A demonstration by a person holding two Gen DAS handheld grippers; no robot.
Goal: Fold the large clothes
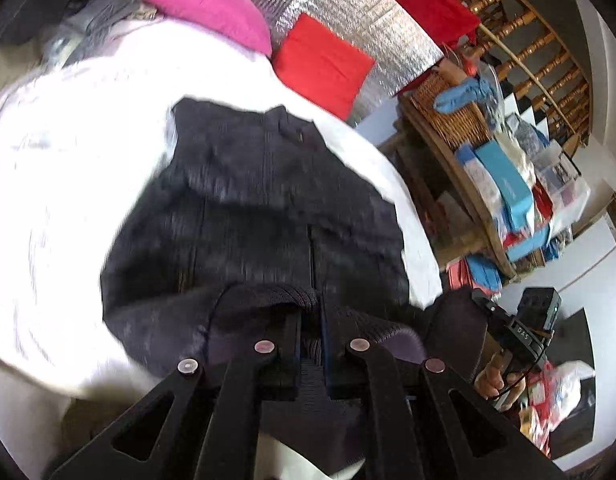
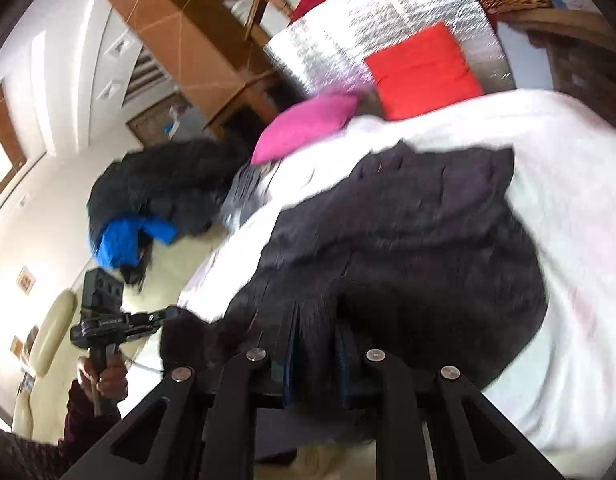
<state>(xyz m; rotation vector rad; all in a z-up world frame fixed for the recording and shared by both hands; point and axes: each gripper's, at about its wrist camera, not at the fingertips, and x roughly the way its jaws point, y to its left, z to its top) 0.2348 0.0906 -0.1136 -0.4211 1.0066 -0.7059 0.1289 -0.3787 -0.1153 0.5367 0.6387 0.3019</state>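
Both my jaws are pinched tight on the near hem of the dark garment: my left gripper bites a ribbed fold of it, my right gripper a bunched fold beside it. From there the garment runs away from me, long axis pointing toward the bed's far edge, collar end farthest, the rest lying on the white cover. Both hands sit level with each other at the hem, neither nearer. I judge the next move carries this hem forward over the body. Beyond lie a pink cushion and a red cushion.
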